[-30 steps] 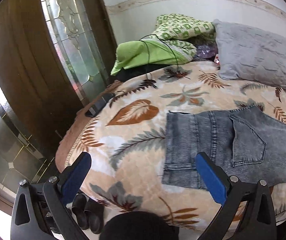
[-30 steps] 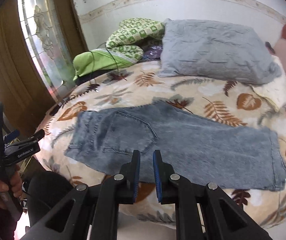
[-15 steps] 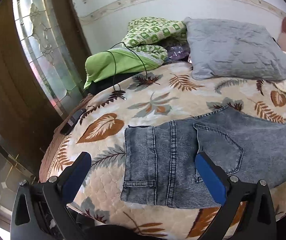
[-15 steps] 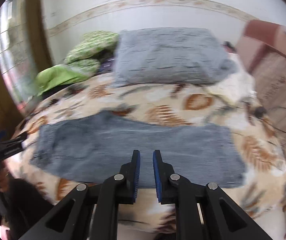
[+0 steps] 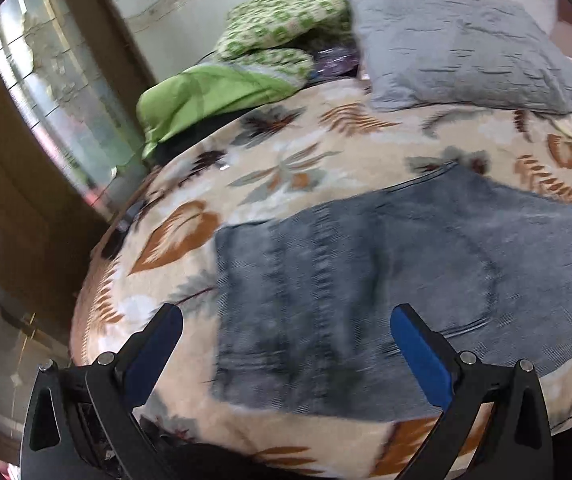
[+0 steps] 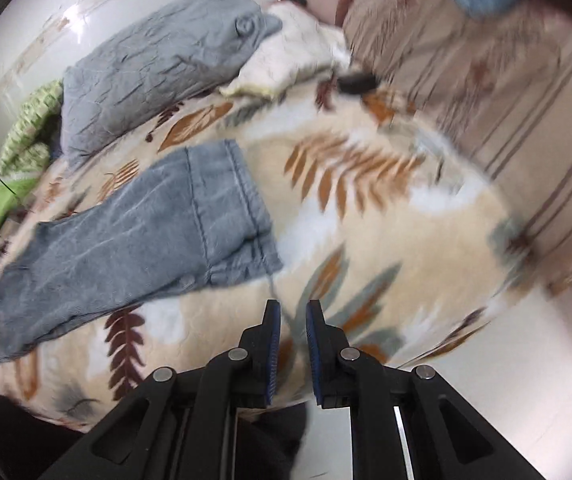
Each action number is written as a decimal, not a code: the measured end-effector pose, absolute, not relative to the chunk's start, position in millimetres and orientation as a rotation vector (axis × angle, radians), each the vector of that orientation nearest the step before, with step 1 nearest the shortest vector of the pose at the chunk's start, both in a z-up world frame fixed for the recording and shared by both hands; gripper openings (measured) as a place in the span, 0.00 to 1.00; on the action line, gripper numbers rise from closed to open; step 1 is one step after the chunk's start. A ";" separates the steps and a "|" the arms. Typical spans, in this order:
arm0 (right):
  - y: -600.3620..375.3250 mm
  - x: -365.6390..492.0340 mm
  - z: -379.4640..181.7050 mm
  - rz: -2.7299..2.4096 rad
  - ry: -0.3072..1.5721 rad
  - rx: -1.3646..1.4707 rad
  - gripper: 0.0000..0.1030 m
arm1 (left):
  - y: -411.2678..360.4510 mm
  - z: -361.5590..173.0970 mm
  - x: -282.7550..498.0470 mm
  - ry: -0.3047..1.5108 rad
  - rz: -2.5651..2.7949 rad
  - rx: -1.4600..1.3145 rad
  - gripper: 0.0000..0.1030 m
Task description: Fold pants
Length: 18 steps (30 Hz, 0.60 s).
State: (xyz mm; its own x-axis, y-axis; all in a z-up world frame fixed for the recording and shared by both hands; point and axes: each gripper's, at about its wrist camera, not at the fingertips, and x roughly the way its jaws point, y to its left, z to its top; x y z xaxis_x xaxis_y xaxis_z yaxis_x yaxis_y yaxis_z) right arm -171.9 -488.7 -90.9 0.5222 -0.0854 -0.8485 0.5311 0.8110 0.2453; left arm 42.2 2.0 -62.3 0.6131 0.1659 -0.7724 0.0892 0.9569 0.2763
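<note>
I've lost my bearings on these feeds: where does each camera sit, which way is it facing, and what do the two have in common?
Left wrist: sits on the left gripper, fingers spread wide, looking down at the waist end of the jeans on the leaf-print blanket.
Right wrist: sits on the right gripper, fingers almost together with nothing between them, looking at the hem end of the jeans and toward the striped sofa.
Shared: both see the jeans, the blanket and the grey pillow. Both views are motion-blurred.
</note>
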 end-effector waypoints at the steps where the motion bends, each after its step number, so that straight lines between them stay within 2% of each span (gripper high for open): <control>1: -496.4 -172.5 -95.5 -0.340 0.941 0.600 0.15 | -11.2 -59.3 42.0 0.908 0.015 0.310 1.00; 6: -516.4 -157.8 -106.1 -0.153 0.905 0.825 0.16 | -80.8 -51.0 38.1 0.889 -0.148 0.361 1.00; 8: -520.8 -151.2 -111.4 -0.087 0.901 0.893 0.19 | -104.3 -53.5 40.1 0.897 -0.195 0.370 1.00; 11: -527.4 -144.9 -120.7 -0.064 0.876 0.971 0.32 | -134.6 -63.6 45.8 0.916 -0.228 0.396 1.00; 13: -534.5 -146.1 -128.6 -0.058 0.838 1.049 0.49 | -153.4 -74.1 49.9 0.950 -0.252 0.410 1.00; 14: -538.8 -144.7 -131.9 -0.078 0.828 1.064 0.64 | -160.0 -78.4 51.4 0.965 -0.258 0.414 1.00; 18: -553.0 -143.7 -141.5 -0.110 0.809 1.126 0.65 | -181.8 -95.8 59.5 1.037 -0.256 0.412 1.00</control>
State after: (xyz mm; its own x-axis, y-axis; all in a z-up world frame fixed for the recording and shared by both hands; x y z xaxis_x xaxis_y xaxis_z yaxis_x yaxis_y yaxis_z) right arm -143.7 -553.0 -141.5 0.7172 0.3087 -0.6247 0.4644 0.4567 0.7588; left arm 59.5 -181.8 -95.8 0.4893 -0.0121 -0.8721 0.3947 0.8947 0.2090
